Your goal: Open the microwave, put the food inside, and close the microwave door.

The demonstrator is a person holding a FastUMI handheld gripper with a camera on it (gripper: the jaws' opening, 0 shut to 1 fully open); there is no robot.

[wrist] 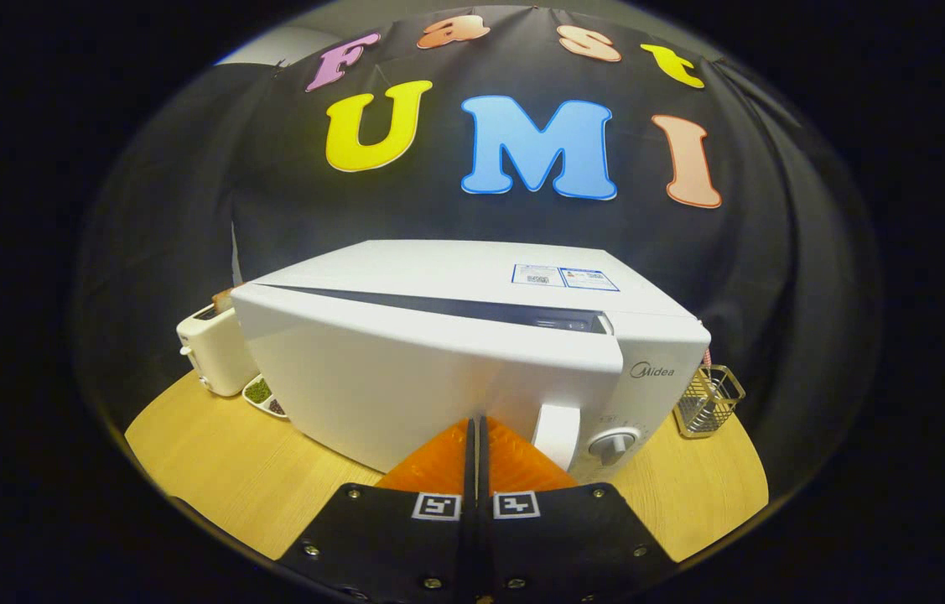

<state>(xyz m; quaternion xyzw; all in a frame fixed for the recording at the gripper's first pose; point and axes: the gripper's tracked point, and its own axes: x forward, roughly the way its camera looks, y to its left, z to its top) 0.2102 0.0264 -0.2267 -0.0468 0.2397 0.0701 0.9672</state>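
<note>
A white microwave (472,273) stands on the wooden table (220,478), close in front of me. Its door (388,377) sits slightly ajar: a dark wedge of gap runs along the door's top and widens toward the handle side. The white handle (558,434) and a round knob (613,443) are just right of my fingertips. My gripper (476,424) is shut with nothing between its fingers, and its tips are against the lower door front beside the handle. A small dish of green and dark food (264,396) lies to the left of the microwave.
A white toaster (216,352) with a slice of bread in it stands left of the microwave, behind the dish. A wire basket (708,401) stands at the microwave's right. Bare table shows to both sides of my fingers.
</note>
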